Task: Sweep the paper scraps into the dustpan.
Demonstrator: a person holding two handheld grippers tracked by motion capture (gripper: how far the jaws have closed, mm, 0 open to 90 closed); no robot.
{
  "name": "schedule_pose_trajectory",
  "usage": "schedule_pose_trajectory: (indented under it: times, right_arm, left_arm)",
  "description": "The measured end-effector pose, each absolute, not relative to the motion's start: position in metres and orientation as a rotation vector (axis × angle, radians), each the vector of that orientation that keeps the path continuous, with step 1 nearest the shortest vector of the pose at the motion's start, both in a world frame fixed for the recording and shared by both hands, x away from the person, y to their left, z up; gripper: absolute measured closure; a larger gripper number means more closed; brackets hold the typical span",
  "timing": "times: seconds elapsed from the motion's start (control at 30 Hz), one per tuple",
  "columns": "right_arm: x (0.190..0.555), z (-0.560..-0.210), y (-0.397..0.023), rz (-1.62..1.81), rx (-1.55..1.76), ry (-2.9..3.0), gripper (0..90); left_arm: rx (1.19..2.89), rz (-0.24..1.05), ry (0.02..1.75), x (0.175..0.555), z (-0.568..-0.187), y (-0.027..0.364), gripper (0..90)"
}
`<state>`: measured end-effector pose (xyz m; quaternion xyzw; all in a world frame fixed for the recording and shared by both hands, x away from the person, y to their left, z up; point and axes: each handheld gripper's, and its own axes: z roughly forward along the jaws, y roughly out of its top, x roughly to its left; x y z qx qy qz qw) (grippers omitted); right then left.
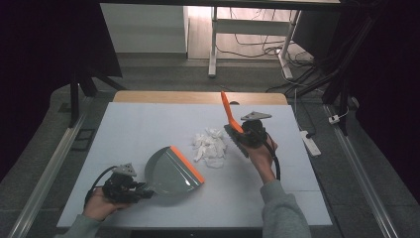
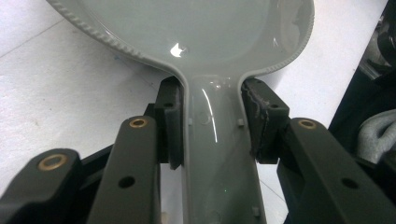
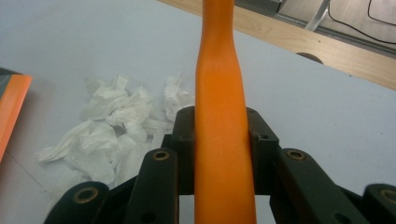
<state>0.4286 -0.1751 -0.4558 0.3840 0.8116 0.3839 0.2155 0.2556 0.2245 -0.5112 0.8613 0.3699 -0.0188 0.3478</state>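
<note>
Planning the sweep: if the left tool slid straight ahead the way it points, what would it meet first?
Likely the heap of crumpled white tissues. The left tool, shut on the grey dustpan with an orange lip, points toward it across bare table; the pan's lip would arrive first. Depth is uncertain.

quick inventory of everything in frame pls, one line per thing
dustpan: 1, grey with an orange lip, front left of the table, handle clamped in the left tool
hand brush: 1, orange handle with dark bristles, right of the paper, handle clamped in the right tool
crumpled paper scraps: one pile, white, table centre, between dustpan lip and brush
table: 1, pale blue-grey top with a wooden far edge
power strip: 1, white, on the floor right of the table
desk frame: 1, white, on the floor behind the table, cables beside it
left tool: 1, black, shut on the dustpan handle
right tool: 1, black, shut on the brush handle
hands and sleeves: 2, grey sleeves, bottom edge
</note>
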Motion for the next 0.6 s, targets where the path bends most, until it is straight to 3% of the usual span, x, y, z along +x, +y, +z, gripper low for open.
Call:
schedule_pose_trajectory:
  times: [0.6]
  right_arm:
    - [0.467, -0.472, -0.153, 0.959, 1.063, 2.285, 70.3]
  left_arm:
    - [2.232, -0.075, 0.954, 0.263, -0.514, 0.225, 61.3]
